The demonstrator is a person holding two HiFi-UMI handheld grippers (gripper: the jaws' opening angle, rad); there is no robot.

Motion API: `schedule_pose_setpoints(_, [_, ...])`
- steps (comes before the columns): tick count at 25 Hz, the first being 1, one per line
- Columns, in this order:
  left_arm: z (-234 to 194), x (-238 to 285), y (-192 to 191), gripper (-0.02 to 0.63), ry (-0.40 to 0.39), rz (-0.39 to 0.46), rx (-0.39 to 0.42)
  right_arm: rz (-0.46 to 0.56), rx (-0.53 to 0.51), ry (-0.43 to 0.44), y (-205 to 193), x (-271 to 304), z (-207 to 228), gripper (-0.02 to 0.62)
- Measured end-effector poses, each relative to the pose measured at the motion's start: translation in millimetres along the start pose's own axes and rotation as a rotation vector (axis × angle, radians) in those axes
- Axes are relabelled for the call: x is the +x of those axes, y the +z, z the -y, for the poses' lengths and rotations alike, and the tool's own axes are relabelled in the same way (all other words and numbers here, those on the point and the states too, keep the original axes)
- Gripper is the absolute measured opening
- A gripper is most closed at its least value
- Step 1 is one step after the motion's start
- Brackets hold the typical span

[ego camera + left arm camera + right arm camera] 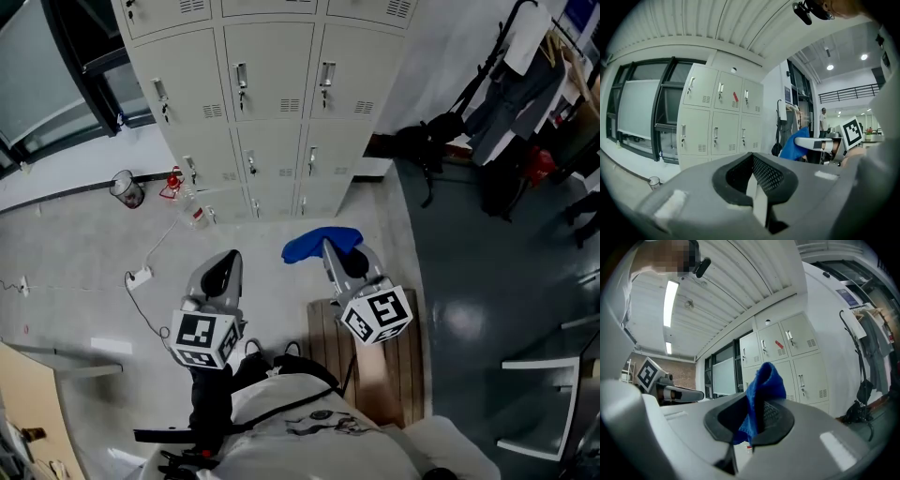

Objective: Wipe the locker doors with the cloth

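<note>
The pale grey lockers (pixel 272 94) stand in front of me, with their doors closed and small handles and vents on each. My right gripper (pixel 330 247) is shut on a blue cloth (pixel 322 242), which sticks up from between its jaws as a folded bunch (pixel 761 390). It is held short of the lockers (pixel 787 357), not touching them. My left gripper (pixel 228 257) hangs beside it at the left, shut with nothing in it (pixel 757 187). The left gripper view also shows the cloth (pixel 792 145) and the lockers (pixel 722 117).
A clothes rack with garments (pixel 525 66) and a black bag (pixel 427 141) stand right of the lockers. A wire bin (pixel 127 187), a red item (pixel 173 181) and a white cable with socket (pixel 141 276) lie on the floor at left. A wooden slatted board (pixel 328 347) is below my right gripper.
</note>
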State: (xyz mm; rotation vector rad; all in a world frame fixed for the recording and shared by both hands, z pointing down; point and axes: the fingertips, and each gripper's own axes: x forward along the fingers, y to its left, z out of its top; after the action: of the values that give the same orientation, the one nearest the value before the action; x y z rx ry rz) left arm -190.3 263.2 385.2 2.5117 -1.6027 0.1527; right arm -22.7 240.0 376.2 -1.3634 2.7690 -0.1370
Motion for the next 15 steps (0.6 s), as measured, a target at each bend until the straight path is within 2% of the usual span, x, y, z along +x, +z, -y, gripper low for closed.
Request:
schedule_pose_setpoints(4, [3.8, -12.4, 4.0, -0.002, 0.011, 0.015, 0.001, 0.014, -0.018, -0.010, 8.1, -13.2, -10.0, 0.034])
schedule_pose_setpoints(15, [-4.6, -20.2, 14.8, -0.002, -0.039, 0.038, 0.016, 0.043, -0.052, -0.050, 23.3, -12.3, -33.8, 0.031])
